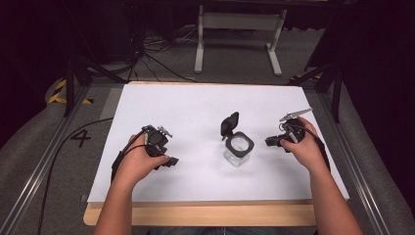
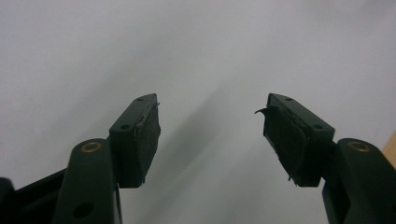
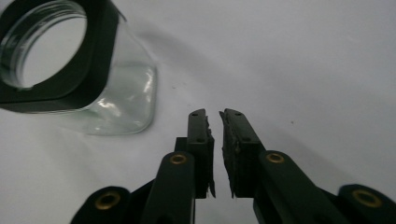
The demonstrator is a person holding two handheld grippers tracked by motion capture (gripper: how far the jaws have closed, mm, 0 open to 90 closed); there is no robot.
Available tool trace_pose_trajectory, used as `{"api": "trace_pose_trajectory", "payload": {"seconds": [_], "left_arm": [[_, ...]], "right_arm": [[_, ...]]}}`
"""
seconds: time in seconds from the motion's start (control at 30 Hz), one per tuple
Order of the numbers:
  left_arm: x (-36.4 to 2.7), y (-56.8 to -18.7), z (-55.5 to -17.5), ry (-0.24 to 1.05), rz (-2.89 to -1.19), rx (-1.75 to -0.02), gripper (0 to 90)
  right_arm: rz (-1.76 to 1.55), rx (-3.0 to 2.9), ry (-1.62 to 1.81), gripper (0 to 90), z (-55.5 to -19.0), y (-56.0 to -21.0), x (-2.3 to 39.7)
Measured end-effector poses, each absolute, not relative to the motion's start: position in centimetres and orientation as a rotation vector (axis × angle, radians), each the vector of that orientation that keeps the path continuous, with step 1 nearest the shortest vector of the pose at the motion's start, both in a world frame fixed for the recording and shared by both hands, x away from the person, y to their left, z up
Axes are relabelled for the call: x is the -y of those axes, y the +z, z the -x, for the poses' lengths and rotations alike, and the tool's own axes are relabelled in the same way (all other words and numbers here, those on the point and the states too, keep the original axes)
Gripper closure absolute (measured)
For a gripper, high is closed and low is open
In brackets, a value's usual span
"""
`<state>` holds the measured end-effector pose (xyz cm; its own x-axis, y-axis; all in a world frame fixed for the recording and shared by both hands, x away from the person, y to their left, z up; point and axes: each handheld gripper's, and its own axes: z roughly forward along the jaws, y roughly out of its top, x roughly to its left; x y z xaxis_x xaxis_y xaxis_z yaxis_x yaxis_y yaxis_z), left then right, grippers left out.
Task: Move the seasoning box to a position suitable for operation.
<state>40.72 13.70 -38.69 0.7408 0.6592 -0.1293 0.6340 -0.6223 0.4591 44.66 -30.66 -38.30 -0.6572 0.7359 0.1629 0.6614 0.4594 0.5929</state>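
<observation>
- Left gripper (image 1: pixel 164 147): black housing, a black cable trailing off it.
- Right gripper (image 1: pixel 275 141): black, topped by a grey three-cornered plate (image 1: pixel 295 114).
- Jaws: black bars with brass-coloured rivets (pad edges frayed).
- Forearms bare, no sleeves.

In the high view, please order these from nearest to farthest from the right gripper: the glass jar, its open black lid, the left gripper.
Measured from the right gripper:
1. Glass jar, just to its left.
2. Open black lid, behind the jar.
3. Left gripper, at the table's left side.
</observation>
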Motion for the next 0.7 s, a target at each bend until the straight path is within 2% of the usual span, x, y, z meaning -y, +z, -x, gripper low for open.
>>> {"api": "trace_pose_trajectory", "payload": {"seconds": [0.1, 0.3, 0.7], "left_arm": [[-13.3, -38.2, -40.5, 0.073, -2.461, -0.943, 37.6], [-12.9, -37.7, -39.9, 0.045, -2.451, -0.916, 34.3], [-12.8, -37.3, -39.2, 0.06, -2.443, -0.903, 33.9]], "right_arm": [[-1.151, -2.626, 0.987, 89.7, -44.4, -38.4, 30.2], [-1.042, -2.669, 1.021, 90.0, -44.1, -38.3, 28.8], [-0.962, -2.704, 1.029, 90.0, -44.4, -39.6, 26.6]]}}
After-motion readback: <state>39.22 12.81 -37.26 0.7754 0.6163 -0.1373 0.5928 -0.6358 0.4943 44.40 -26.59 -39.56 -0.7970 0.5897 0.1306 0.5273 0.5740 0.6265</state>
